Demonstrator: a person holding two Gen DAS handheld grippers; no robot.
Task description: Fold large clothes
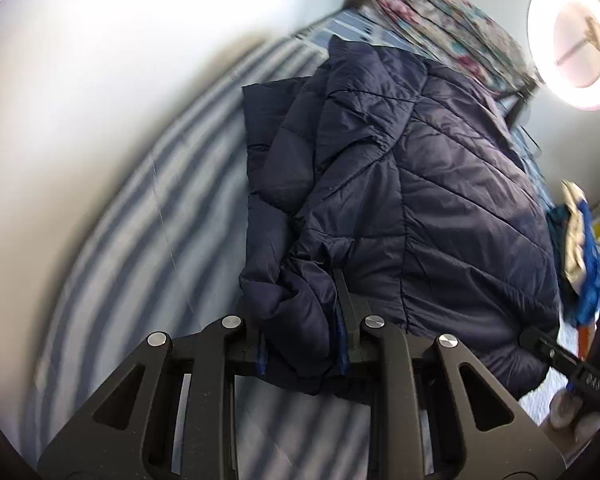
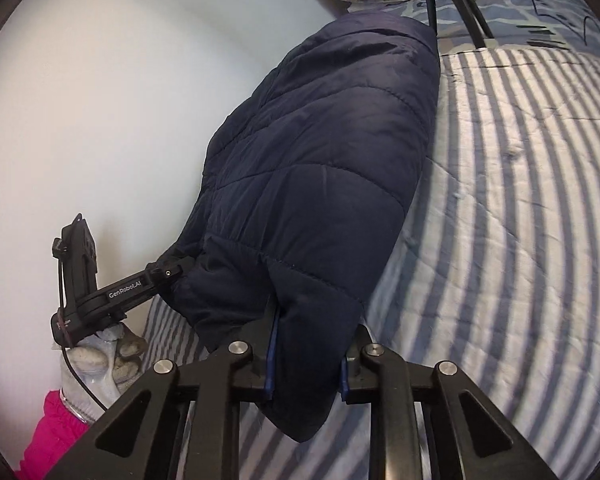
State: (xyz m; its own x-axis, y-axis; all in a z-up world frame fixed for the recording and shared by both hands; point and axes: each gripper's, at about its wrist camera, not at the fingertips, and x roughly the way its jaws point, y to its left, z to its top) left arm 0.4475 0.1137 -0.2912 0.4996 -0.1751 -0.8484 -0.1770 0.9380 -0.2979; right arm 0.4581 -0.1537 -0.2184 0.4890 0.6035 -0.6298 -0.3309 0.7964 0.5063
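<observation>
A: Report the position of the jacket (image 1: pixel 400 184).

B: The navy quilted jacket lies on the striped bed cover (image 2: pixel 520 220), along the bed edge that meets the white wall (image 1: pixel 100 60). A floral quilt (image 1: pixel 440 24) is rolled at the far end of the bed.

A: Report the left gripper (image 1: pixel 302 344).

B: It is clenched on a bunched fold of the jacket hem; fabric fills the space between both fingers.

A: Report the right gripper (image 2: pixel 306 364).

B: It grasps the other end of the hem in the same way. Fabric hangs below its fingers (image 2: pixel 273 344).

A: Other items?

B: A lit ring lamp (image 1: pixel 572 40) stands beyond the bed. A gloved hand (image 2: pixel 100 360) holds the left unit.
</observation>
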